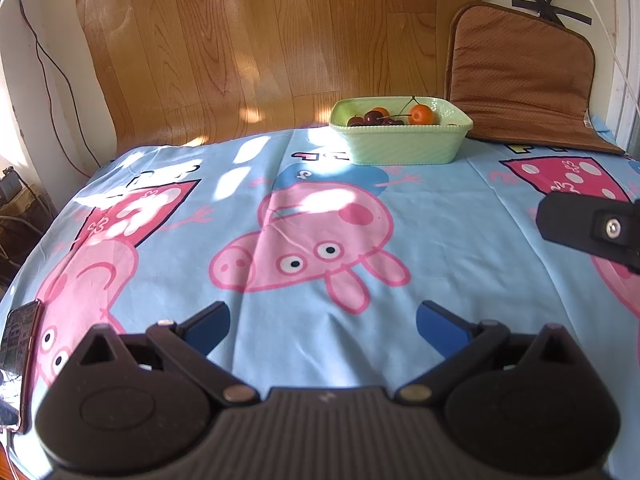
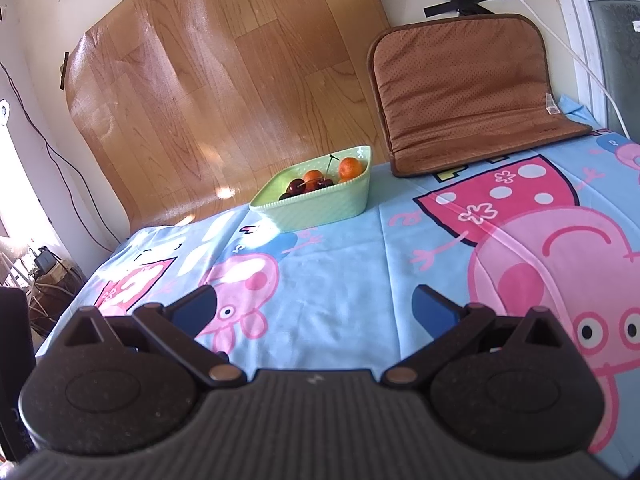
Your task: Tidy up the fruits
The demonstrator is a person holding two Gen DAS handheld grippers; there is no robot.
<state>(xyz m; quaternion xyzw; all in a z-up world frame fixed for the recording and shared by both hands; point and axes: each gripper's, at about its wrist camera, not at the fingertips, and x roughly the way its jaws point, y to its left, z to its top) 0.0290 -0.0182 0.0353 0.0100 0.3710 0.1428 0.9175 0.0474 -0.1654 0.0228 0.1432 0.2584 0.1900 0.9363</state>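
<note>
A pale green rectangular dish [image 1: 404, 142] [image 2: 320, 208] stands at the far side of the table on a blue cartoon-pig cloth [image 1: 320, 240]. It holds small oranges [image 1: 421, 114] [image 2: 349, 168] and dark red cherries [image 1: 374, 117] [image 2: 297, 186] with stems. My left gripper [image 1: 323, 320] is open and empty, low over the near part of the cloth, well short of the dish. My right gripper [image 2: 316, 308] is open and empty too, near and to the right of the dish. Part of the right gripper shows at the right edge of the left wrist view [image 1: 592, 228].
A brown padded cushion [image 1: 524, 76] [image 2: 472, 92] leans against the wall, right of the dish. A wood-grain sheet [image 1: 260, 40] [image 2: 224, 92] covers the wall behind. A phone [image 1: 18, 364] lies at the table's near left edge. Cables hang on the left wall.
</note>
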